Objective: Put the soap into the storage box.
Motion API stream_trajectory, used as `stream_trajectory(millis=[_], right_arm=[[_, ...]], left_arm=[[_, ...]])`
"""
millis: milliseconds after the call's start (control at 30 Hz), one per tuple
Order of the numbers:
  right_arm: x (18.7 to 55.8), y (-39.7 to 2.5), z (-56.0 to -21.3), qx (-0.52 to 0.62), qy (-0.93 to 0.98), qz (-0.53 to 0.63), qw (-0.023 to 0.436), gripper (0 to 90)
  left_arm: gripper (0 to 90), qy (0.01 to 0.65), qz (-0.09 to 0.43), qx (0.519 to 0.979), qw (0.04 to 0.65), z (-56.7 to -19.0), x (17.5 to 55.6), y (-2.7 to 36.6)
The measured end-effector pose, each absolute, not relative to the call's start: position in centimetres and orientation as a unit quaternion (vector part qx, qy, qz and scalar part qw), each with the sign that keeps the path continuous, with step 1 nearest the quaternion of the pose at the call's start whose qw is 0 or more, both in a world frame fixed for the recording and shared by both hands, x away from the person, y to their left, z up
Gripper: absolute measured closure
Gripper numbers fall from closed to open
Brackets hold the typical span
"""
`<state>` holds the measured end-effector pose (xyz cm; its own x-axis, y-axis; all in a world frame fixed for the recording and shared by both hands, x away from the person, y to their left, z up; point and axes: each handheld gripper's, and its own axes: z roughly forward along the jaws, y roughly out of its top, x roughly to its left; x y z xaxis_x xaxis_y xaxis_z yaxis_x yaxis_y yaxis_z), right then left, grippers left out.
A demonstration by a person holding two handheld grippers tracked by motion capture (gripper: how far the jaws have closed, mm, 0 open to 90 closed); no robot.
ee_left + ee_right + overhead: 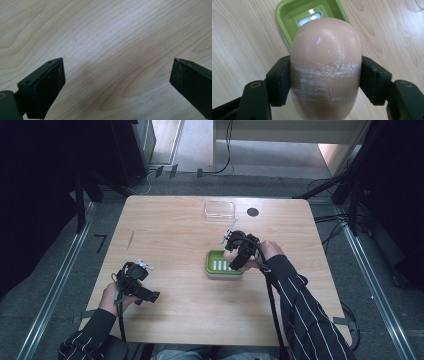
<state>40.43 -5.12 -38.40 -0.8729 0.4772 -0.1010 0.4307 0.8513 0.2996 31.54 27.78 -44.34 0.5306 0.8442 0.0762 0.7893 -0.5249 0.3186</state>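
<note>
A peach-coloured bar of soap [325, 67] with white scrape marks is clamped between the jaws of my right gripper [325, 80]. It hangs just above a green slotted soap dish [294, 15], which sits right of the table's middle [216, 265]. In the high view the right gripper [239, 254] hovers over that dish, with the soap [230, 255] peeking out at its left. My left gripper [145, 295] rests near the front left of the table, jaws wide apart. In the left gripper view its fingertips [51, 80] frame bare wood.
A clear plastic lid or box [219, 209] lies near the table's far edge, next to a dark round hole [253, 212]. Cables trail from both grippers toward the front edge. The wooden table [165, 230] has open surface at left and centre.
</note>
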Motion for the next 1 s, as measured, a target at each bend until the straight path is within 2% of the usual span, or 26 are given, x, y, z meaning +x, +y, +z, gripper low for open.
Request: stream_trajectory(millis=[1000], right_arm=[[42.1, -3.3, -39.9, 0.214, 0.965, 0.129, 0.083, 33.5]], left_arm=[[0.5, 0.478, 0.112, 0.863, 0.122, -44.4, 31.2, 28.3]])
